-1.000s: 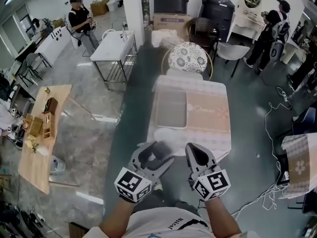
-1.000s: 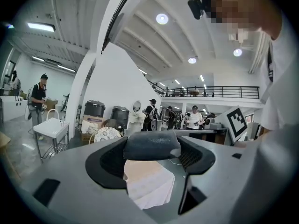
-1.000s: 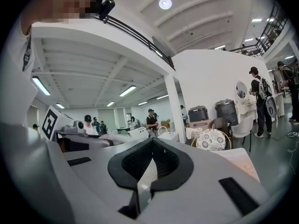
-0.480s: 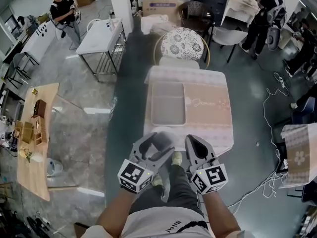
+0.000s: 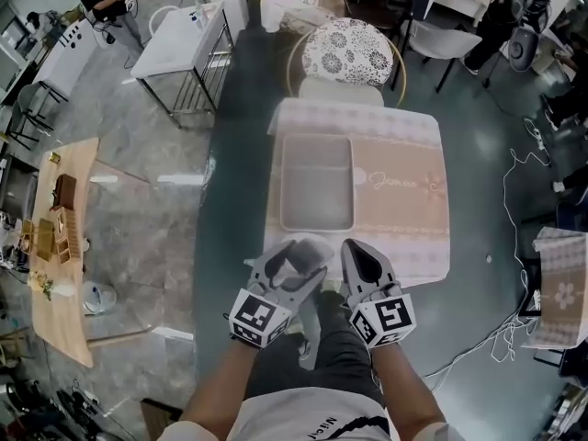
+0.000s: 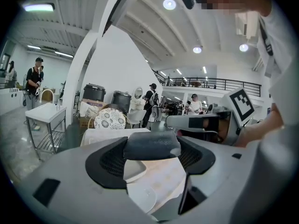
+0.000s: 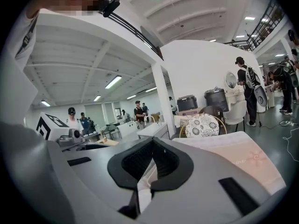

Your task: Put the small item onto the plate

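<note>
Grippers at lower centre: left gripper point(image 5: 292, 276) clamps dark item point(image 6: 152, 146) near plate point(image 6: 140, 197) at desk point(image 5: 404, 219) edge; right gripper point(image 5: 360, 263) closed, empty. Early release could drop item short of plate.

The tray point(image 5: 317, 184) lies on the left half of the table point(image 5: 404, 219); the plate point(image 6: 142, 197) sits on the same table just in front of the tray, at the near edge; a chair point(image 5: 347, 53) stands behind the table, close against its far side; a second table point(image 5: 188, 37) stands further back on the left; the left gripper point(image 5: 294, 266) is over the plate with the small item point(image 6: 152, 145) between its jaws; the right gripper point(image 5: 358, 251) is just beside it.
</note>
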`<state>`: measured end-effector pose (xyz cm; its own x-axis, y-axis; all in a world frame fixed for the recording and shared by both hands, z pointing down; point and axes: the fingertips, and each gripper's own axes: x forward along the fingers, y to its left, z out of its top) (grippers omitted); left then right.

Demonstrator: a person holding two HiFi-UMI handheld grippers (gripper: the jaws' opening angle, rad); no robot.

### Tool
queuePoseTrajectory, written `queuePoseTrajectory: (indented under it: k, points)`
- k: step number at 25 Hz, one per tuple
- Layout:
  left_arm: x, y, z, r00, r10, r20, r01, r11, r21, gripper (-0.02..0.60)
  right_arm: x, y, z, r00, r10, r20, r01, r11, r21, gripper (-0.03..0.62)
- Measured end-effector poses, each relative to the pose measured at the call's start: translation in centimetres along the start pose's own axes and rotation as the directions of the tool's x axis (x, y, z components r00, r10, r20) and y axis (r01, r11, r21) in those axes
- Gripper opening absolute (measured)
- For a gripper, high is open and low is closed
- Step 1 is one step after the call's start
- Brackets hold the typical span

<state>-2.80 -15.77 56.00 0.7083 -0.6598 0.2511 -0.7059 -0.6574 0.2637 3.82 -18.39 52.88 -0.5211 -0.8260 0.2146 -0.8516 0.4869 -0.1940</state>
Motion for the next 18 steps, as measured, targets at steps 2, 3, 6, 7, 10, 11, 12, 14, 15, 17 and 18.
queuePoseTrajectory:
  k: [2,3,6,7,10,11,12,14,15,17,18]
  points:
    - [1.0,1.0,-1.7,1.000,0.001,-0.014,-0.001,1.000,0.002,0.328,1.0,-0.7,-1.4,1.000,-0.006,-0.005,0.006,1.000,0.002,0.014]
    - [1.5,1.5,-2.6,1.000,0.002,-0.022,-0.002,1.000,0.003,0.328,1.4,-1.0,-2.1,1.000,-0.008,-0.008,0.009,1.000,0.005,0.014]
    - [2.8,2.6,-5.7,0.999,-0.002,-0.051,0.002,1.000,0.009,0.328,2.4,-1.8,-4.7,1.000,-0.016,-0.021,0.017,1.000,0.014,0.014]
    - [3.3,2.9,-6.7,0.998,-0.005,-0.062,0.006,1.000,0.015,0.328,2.6,-2.1,-5.6,0.999,-0.019,-0.026,0.019,1.000,0.018,0.014]
    - [4.7,3.4,-9.3,0.994,-0.021,-0.103,0.025,0.999,0.038,0.328,3.3,-2.7,-8.2,0.999,-0.027,-0.042,0.028,0.999,0.031,0.014]
    - [5.1,3.5,-10.3,0.992,-0.026,-0.120,0.032,0.998,0.045,0.328,3.4,-2.9,-8.9,0.999,-0.030,-0.046,0.032,0.999,0.036,0.014]
    - [5.5,3.6,-11.2,0.990,-0.031,-0.139,0.039,0.998,0.053,0.328,3.5,-3.0,-9.6,0.998,-0.033,-0.049,0.035,0.999,0.041,0.014]
    - [6.2,3.9,-12.9,0.984,-0.041,-0.172,0.053,0.996,0.067,0.327,3.8,-3.4,-10.7,0.998,-0.038,-0.054,0.041,0.998,0.047,0.014]
    - [6.5,4.0,-13.6,0.982,-0.045,-0.186,0.060,0.996,0.072,0.327,4.0,-3.5,-11.2,0.998,-0.040,-0.056,0.043,0.998,0.049,0.014]
    - [7.0,4.3,-14.7,0.976,-0.051,-0.211,0.070,0.994,0.086,0.328,4.4,-3.7,-11.8,0.997,-0.042,-0.059,0.045,0.998,0.052,0.014]
    - [7.2,4.5,-15.1,0.973,-0.053,-0.223,0.075,0.993,0.094,0.328,4.6,-3.8,-12.1,0.997,-0.043,-0.062,0.046,0.997,0.054,0.014]
